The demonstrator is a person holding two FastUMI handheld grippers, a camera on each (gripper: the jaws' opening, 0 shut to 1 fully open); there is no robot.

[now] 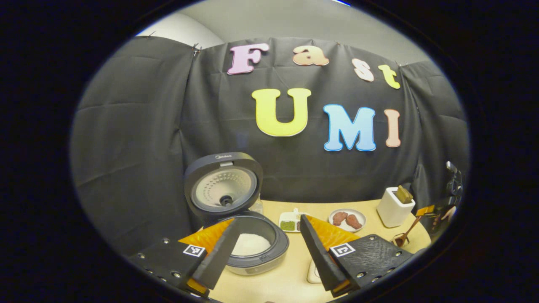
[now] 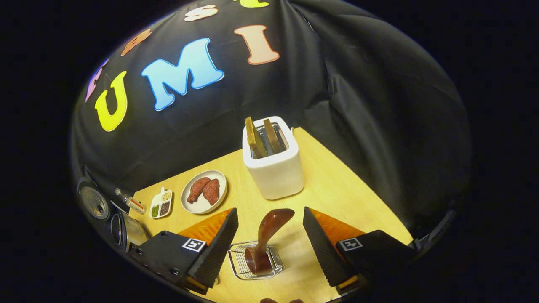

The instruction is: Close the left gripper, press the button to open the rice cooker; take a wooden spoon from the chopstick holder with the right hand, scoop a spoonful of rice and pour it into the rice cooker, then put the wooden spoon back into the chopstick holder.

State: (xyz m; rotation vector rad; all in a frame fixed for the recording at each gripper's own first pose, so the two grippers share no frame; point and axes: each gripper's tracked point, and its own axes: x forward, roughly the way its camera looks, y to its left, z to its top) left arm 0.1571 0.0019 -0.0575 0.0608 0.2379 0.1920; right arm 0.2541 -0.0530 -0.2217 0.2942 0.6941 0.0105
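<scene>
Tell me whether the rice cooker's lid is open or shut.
Open: the rice cooker lid stands raised, its inner face showing, with white rice visible inside.

spoon [image 2: 269,235] in holder [image 2: 254,261], toaster [image 2: 273,168] behind, plate [image 2: 191,206] left

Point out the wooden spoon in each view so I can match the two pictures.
Left gripper view: wooden spoon at far right, leaning in its holder past the toaster.
Right gripper view: wooden spoon at bottom centre, standing in the wire holder.
Shared landmark: the white toaster.
</scene>
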